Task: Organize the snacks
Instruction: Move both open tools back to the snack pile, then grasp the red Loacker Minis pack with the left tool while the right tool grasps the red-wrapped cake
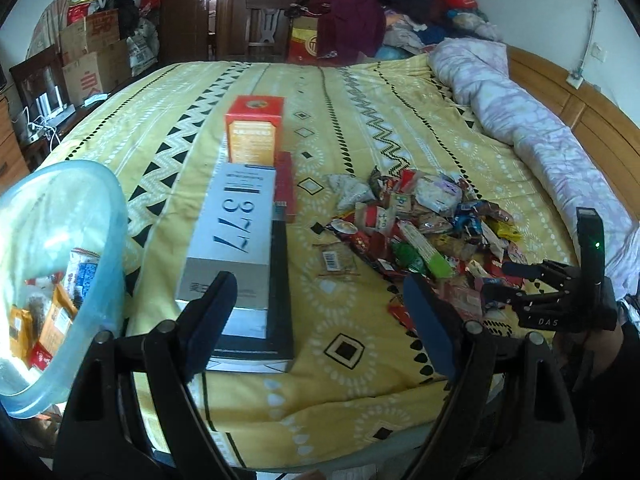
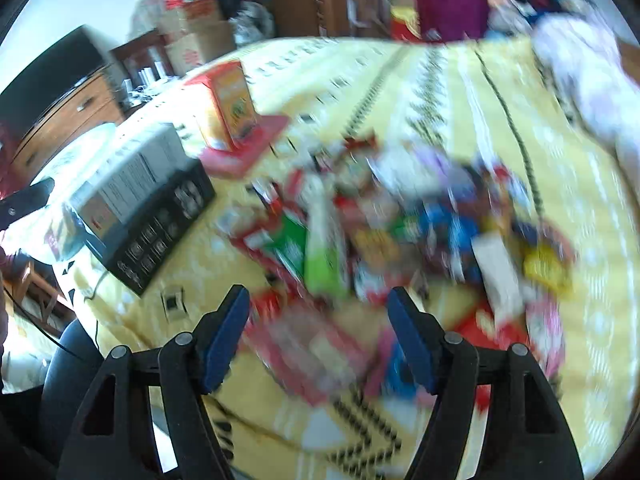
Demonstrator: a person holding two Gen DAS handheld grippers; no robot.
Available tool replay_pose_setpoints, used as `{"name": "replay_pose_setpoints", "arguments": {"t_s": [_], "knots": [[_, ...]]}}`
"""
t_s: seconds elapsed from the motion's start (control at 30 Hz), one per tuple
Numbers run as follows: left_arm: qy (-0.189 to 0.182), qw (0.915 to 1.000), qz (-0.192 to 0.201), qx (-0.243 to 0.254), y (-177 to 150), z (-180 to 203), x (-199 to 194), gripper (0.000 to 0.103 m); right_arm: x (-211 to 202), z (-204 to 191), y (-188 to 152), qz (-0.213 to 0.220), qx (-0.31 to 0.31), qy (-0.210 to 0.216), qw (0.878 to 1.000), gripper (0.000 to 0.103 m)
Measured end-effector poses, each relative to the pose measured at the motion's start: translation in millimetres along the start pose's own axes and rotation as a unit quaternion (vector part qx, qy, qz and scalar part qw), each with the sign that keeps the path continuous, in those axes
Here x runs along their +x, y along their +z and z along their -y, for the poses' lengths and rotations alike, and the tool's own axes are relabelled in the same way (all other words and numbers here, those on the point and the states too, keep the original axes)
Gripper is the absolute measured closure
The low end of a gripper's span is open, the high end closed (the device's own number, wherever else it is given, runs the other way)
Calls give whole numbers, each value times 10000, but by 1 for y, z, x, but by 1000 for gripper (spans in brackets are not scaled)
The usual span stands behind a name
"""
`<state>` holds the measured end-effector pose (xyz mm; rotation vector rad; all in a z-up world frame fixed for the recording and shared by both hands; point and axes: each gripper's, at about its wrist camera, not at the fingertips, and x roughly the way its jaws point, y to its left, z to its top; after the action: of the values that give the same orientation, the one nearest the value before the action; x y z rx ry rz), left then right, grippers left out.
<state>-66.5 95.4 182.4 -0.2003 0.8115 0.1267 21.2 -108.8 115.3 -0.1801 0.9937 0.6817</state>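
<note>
Translucent plastic tub (image 1: 60,208), glossy snack wrappers (image 1: 424,224), cloth bedspread (image 1: 360,120)

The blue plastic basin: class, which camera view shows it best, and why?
The left wrist view: the blue plastic basin sits large and sharp at left, snack packets inside. The right wrist view gives only a blurred sliver behind the grey box.

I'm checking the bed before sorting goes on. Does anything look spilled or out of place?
Yes: the snack packets lie in a loose, jumbled heap straight on the yellow bedspread, while only a few sit in the blue plastic tub.
</note>
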Motion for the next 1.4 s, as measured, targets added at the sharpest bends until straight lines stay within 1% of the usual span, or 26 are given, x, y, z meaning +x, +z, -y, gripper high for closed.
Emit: {"name": "replay_pose_setpoints", "arguments": {"t_s": [0.07, 0.13, 0.2, 0.3, 0.33, 0.37, 0.4, 0.43, 0.47, 0.53, 0.63, 0.67, 0.73, 0.77, 0.83, 0.9, 0.93, 0.97, 1.03, 1.1, 1.13, 1.23, 1.3, 1.4], "knots": [[-97, 9998, -117, 136, -3, 13, 5, 17, 7, -11, -18, -215, -221, 114, 9995, 28], [-222, 9990, -335, 213, -9, 22, 14, 17, 11, -18, -28, -298, -541, 122, 9980, 28], [-365, 9973, -591, 247, -15, 30, 25, 17, 18, -21, -31, -337, -867, 105, 9956, 28], [-482, 9945, -894, 260, -24, 39, 40, 17, 27, -22, -27, -284, -1233, -34, 9920, 19], [-536, 9932, -1007, 245, -28, 42, 45, 17, 37, -22, -25, -363, -1291, -23, 9910, 17], [-585, 9919, -1107, 218, -32, 45, 51, 17, 47, -20, -24, -502, -1296, -7, 9903, 18], [-619, 9905, -1211, 189, -36, 47, 57, 17, 57, -17, -26, -684, -1252, 63, 9898, 23], [-654, 9891, -1307, 163, -40, 49, 64, 17, 59, -15, -25, -740, -1207, 77, 9899, 35], [-660, 9881, -1380, 159, -44, 52, 69, 17, 54, -12, -28, -643, -1130, 9, 9915, 41], [-605, 9868, -1475, 282, -50, 60, 83, 17, 32, -8, -32, -319, -870, 32, 9957, 43], [-522, 9828, -1662, 612, -60, 78, 110, 17, -6, 10, -43, 158, -125, 149, 9997, 43], [-525, 9815, -1702, 702, -62, 83, 119, 17, -16, 18, -49, 258, 151, 145, 9994, 43], [-541, 9784, -1810, 835, -66, 92, 139, 18, -23, 26, -60, 265, 464, 137, 9985, 43], [-494, 9779, -1832, 877, -67, 94, 148, 18, -23, 29, -66, 223, 557, 136, 9981, 43], [-139, 9791, -1823, 887, -69, 90, 160, 17, -23, 33, -76, 134, 631, 100, 9979, 43], [234, 9822, -1733, 691, -69, 76, 159, 16, -22, 39, -82, 73, 717, 94, 9974, 43], [477, 9832, -1673, 550, -67, 67, 155, 16, -23, 41, -85, 94, 764, 76, 9970, 43], [635, 9840, -1605, 440, -66, 61, 150, 20, -25, 43, -87, 128, 808, 79, 9966, 43], [613, 9862, -1492, 363, -65, 59, 141, 22, -23, 44, -89, 144, 872, 113, 9960, 43], [569, 9884, -1293, 551, -65, 69, 132, 22, -17, 43, -90, 101, 907, 129, 9957, 43], [480, 9891, -1250, 618, -66, 74, 130, 22, -14, 42, -92, 77, 893, 148, 9959, 43], [264, 9886, -1287, 737, -66, 86, 136, 22, -5, 34, -96, -48, 714, 115, 9974, 42], [199, 9882, -1332, 725, -63, 88, 144, 22, 2, 32, -99, -114, 658, 39, 9978, 42], [158, 9867, -1472, 672, -61, 92, 161, 22, 9, 35, -102, -194, 680, 47, 9975, 41]]}}
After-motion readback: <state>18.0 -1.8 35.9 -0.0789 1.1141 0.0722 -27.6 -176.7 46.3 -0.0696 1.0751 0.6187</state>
